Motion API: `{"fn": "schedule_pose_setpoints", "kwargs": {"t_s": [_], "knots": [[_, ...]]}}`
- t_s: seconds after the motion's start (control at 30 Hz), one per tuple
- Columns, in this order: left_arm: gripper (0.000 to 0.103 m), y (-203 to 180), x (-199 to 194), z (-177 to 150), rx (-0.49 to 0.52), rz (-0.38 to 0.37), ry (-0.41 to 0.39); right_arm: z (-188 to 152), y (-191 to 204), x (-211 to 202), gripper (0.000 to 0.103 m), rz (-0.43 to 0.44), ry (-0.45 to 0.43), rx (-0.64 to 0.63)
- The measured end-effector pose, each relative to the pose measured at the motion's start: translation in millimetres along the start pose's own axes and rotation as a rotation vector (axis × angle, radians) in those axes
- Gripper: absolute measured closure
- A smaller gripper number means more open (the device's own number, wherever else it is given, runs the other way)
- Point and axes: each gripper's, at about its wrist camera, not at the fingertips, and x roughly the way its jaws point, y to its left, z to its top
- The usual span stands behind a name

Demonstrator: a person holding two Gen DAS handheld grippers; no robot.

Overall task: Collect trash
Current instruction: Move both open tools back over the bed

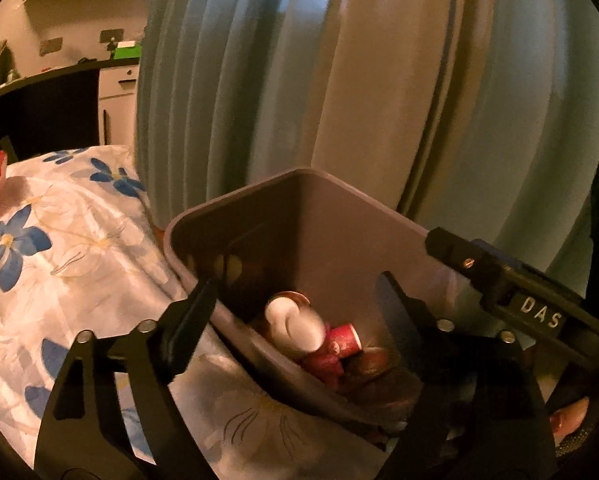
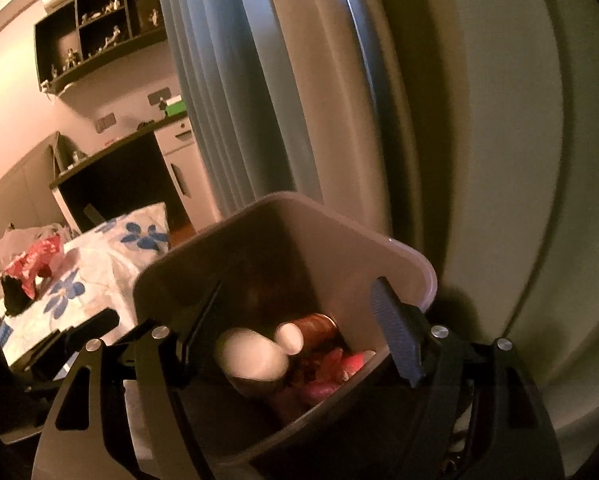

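A brown plastic trash bin (image 1: 235, 196) stands beside the bed, seen from above in both wrist views. Inside lie a crumpled white piece (image 1: 295, 324), a small red paper cup (image 1: 345, 338) and red wrappers (image 2: 339, 364). My left gripper (image 1: 295, 292) hovers open over the bin's mouth with nothing between its fingers. My right gripper (image 2: 297, 292) is also open above the bin (image 2: 399, 248), empty, with the white piece (image 2: 251, 356) just below it. One of the right gripper's fingers (image 1: 459, 252) reaches over the bin's right rim in the left wrist view.
A bed with a blue-flowered sheet (image 1: 59, 260) lies left of the bin, with a red patterned bag (image 2: 39, 256) farther back on it. Blue-grey curtains (image 1: 339, 80) hang right behind the bin. A dark desk and white cabinet (image 2: 111, 176) stand against the far wall.
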Motion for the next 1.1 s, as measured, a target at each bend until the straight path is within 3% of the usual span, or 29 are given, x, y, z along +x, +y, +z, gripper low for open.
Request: {"fn": "schedule_pose_setpoints", "kwargs": {"t_s": [0.2, 0.4, 0.73, 1.1], "knots": [[0.01, 20, -29, -7, -0.059, 0.11, -0.034, 1, 7, -15, 0.028, 0.025, -0.062, -0.007], [0.008, 61, -78, -17, -0.151, 0.32, -0.09, -1, 25, -26, 0.026, 0.083, -0.097, -0.022], [0.008, 124, -168, -41, -0.267, 0.605, -0.185, -17, 85, -43, 0.026, 0.223, -0.104, -0.098], [0.008, 176, -256, -77, -0.38, 0.786, -0.241, -46, 168, -59, 0.026, 0.386, -0.072, -0.214]]}}
